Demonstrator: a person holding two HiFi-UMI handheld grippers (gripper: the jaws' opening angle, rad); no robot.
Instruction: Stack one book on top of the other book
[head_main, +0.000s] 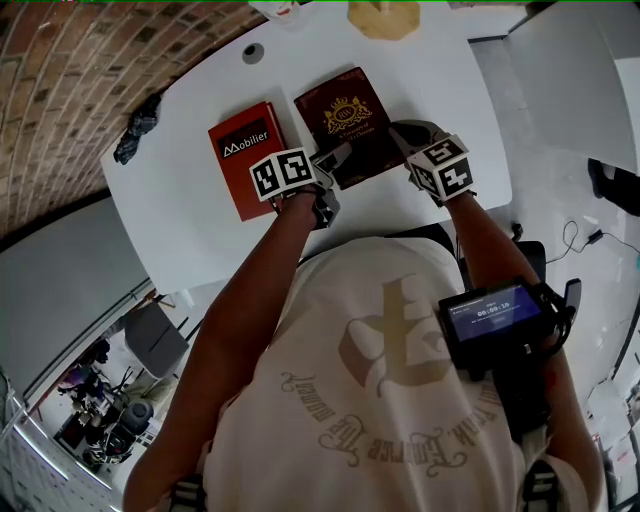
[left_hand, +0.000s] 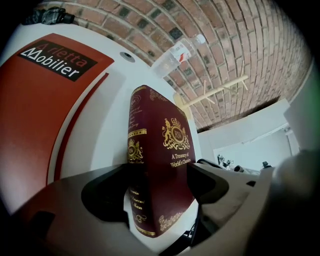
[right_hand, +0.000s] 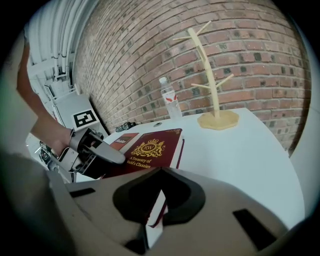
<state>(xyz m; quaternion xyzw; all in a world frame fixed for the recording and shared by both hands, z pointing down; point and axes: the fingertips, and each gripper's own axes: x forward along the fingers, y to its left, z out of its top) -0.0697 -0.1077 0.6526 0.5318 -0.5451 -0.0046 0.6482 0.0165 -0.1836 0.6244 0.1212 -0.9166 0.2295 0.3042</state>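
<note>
books lie side by side on the white desk (head_main: 190, 235), the red mobilier book (head_main: 243, 165) at nine o'clock of the maroon treasury book (head_main: 348, 118). the left tool (head_main: 335, 160) pinches the maroon book's spine edge at seven o'clock, and the right tool (head_main: 403, 137) is clamped on its page edge at four o'clock.

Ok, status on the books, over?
Both shut on maroon book, near edge: left hand-held gripper, right hand-held gripper. Alongside, red book flat, nothing on it. Not stacked yet.
</note>
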